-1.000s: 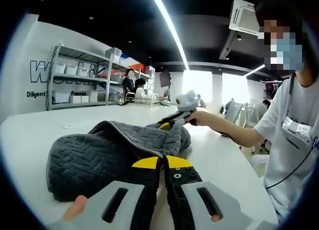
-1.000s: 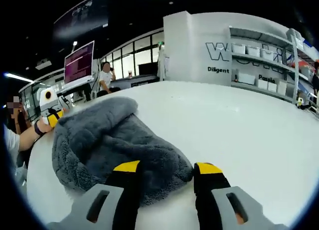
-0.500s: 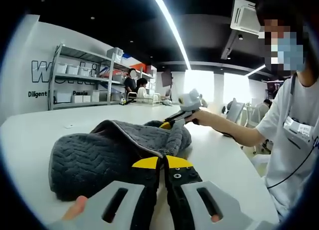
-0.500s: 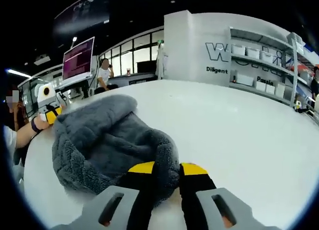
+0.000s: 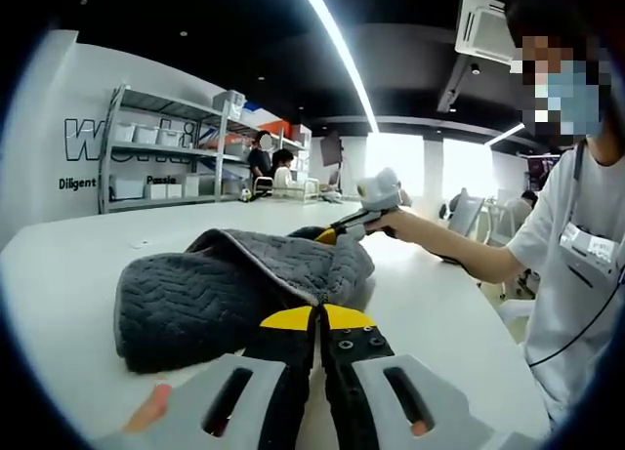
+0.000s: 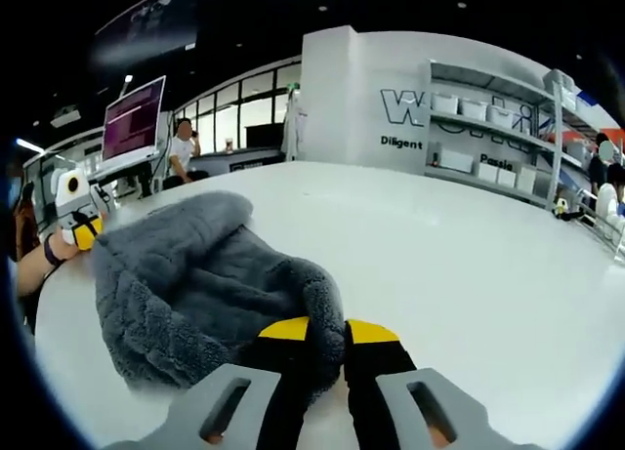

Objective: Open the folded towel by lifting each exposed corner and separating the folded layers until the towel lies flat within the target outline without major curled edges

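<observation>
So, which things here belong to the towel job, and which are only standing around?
Belongs to the job:
- grey towel, bunched up on the white table
- left gripper, shut on a towel edge
- right gripper, shut on the opposite edge

Just standing around:
- shelving rack with white bins
- monitor
- bystander near the monitor
</observation>
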### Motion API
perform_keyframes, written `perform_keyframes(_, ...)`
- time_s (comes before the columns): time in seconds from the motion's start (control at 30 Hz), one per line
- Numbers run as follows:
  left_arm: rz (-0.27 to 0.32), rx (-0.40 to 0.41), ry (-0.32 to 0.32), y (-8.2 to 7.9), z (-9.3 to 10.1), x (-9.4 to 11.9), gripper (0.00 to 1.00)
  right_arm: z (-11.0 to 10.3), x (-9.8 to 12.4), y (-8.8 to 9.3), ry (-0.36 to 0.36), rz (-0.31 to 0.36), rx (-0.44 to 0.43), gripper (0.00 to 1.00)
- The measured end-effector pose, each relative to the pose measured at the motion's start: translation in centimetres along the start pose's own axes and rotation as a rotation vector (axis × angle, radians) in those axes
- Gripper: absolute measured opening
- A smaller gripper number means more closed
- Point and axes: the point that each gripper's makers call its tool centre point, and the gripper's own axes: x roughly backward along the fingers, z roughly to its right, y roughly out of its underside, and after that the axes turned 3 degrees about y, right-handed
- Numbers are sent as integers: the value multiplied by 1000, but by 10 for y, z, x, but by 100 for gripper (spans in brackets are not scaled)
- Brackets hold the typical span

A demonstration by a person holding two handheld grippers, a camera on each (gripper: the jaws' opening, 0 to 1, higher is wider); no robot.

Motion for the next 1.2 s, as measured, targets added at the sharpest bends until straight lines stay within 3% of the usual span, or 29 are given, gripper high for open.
perform_keyframes(0.33,-7,-5,5,1,3,-1,1,6,0,1,19,-8,-46,8)
perform_keyframes(0.43,-8,-11,-25,1,-2,0,1,6,1,0,21,-6,-66,8)
perform_keyframes(0.7,-17,10,-175,1,-34,12,0,1,1,0,-11,-8,-125,8)
perform_keyframes(0.77,-45,-13,-326,4,-60,27,0,9,1,4,31,-32,-74,8)
perform_keyframes(0.8,-16,39,-397,1,-75,39,0,9,1,6,35,-38,-69,8)
perform_keyframes(0.87,79,121,-395,-11,-80,50,0,6,2,0,0,3,-130,8)
perform_keyframes(0.93,157,161,-420,-22,-87,62,0,8,3,1,-7,-3,-143,8)
perform_keyframes(1.2,197,154,-435,-29,-86,69,0,5,3,3,-9,-9,-134,8)
